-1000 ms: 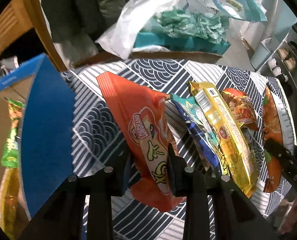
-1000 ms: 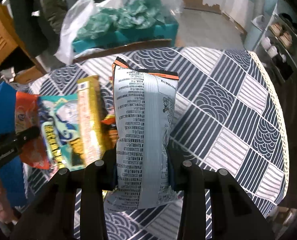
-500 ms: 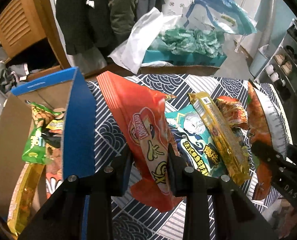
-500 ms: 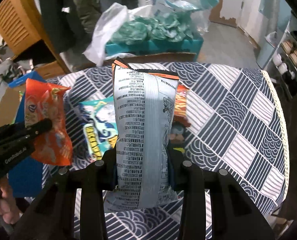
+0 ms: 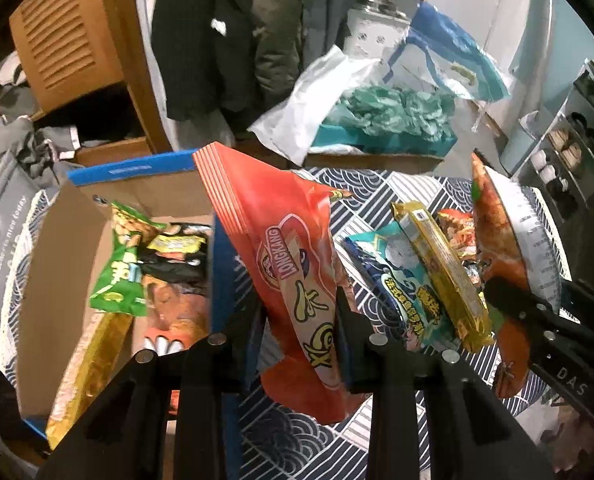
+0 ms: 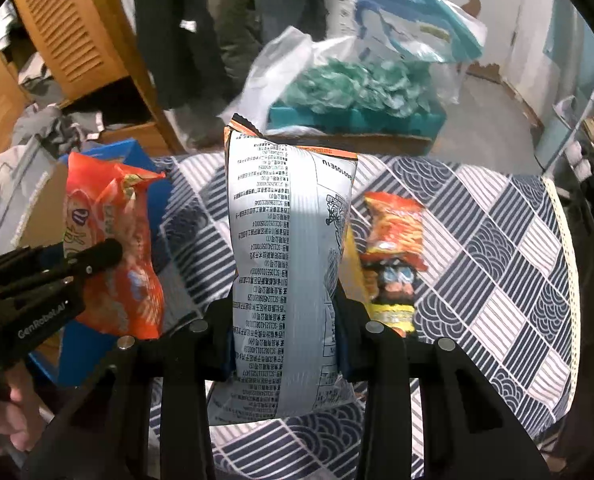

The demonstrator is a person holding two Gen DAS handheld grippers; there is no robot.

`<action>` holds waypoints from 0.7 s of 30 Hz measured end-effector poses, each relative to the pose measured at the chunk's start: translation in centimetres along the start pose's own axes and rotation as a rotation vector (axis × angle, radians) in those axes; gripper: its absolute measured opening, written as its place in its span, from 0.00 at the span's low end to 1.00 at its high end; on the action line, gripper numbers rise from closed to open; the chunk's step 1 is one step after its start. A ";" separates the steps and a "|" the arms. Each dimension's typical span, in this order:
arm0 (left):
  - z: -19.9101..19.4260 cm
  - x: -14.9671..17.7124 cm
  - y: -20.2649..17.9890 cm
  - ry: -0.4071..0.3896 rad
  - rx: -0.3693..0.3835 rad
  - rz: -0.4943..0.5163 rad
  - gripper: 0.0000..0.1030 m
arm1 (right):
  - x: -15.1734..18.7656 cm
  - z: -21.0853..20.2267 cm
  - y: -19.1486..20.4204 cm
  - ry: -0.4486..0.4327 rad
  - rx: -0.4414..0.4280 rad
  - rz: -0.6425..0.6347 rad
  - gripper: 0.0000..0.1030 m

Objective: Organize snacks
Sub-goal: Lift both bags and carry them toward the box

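My left gripper [image 5: 299, 316] is shut on an orange Longkang snack bag [image 5: 281, 248] and holds it up beside the open cardboard box with blue flaps [image 5: 57, 264]. The box holds a green bag [image 5: 123, 268] and several other snacks. My right gripper [image 6: 285, 316] is shut on a silver-backed snack bag [image 6: 287, 248] held above the table. On the patterned tablecloth [image 6: 497, 264] lie a teal bag [image 5: 393, 280], a yellow bag [image 5: 441, 268] and an orange chips bag [image 6: 395, 228]. The left gripper with its orange bag [image 6: 113, 248] also shows in the right wrist view.
A teal tray of crumpled green wrapping [image 6: 357, 96] and white plastic bags [image 5: 321, 96] sit beyond the table's far edge. A wooden louvred cabinet [image 5: 69, 40] and hanging coats [image 5: 233, 32] stand behind. Shelving [image 5: 569, 152] is at the right.
Both grippers have risen and pulled back with their bags. The left one has swung left, bringing the box's inside into view.
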State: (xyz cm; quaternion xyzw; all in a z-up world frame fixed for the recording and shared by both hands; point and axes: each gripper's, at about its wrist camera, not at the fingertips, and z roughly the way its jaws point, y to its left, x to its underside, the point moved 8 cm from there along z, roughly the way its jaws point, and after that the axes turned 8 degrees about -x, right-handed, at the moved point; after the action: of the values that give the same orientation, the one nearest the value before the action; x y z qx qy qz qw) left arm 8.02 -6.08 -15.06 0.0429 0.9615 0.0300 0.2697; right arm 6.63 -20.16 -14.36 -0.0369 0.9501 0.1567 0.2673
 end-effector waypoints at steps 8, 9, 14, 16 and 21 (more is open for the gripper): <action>-2.6 0.0 2.3 -0.051 -0.018 -0.022 0.31 | -0.9 0.0 3.5 -0.010 -0.031 -0.052 0.35; -2.8 0.0 2.6 -0.055 -0.018 -0.026 0.31 | -1.0 0.0 3.9 -0.012 -0.034 -0.059 0.35; -3.6 -0.1 4.3 -0.064 -0.015 -0.054 0.31 | -1.6 0.1 6.3 -0.017 -0.053 -0.091 0.35; -3.8 -0.2 5.2 -0.068 -0.021 -0.070 0.31 | -2.0 0.2 7.3 -0.019 -0.063 -0.101 0.35; -4.0 -0.4 7.5 -0.074 -0.031 -0.110 0.31 | -2.6 0.5 9.6 -0.021 -0.085 -0.132 0.35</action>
State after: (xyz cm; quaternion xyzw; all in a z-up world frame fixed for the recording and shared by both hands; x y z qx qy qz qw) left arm 6.72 1.19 -10.82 -0.0131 0.9513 0.0286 0.3068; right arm 7.64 -10.93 -10.78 -0.1093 0.9352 0.1794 0.2851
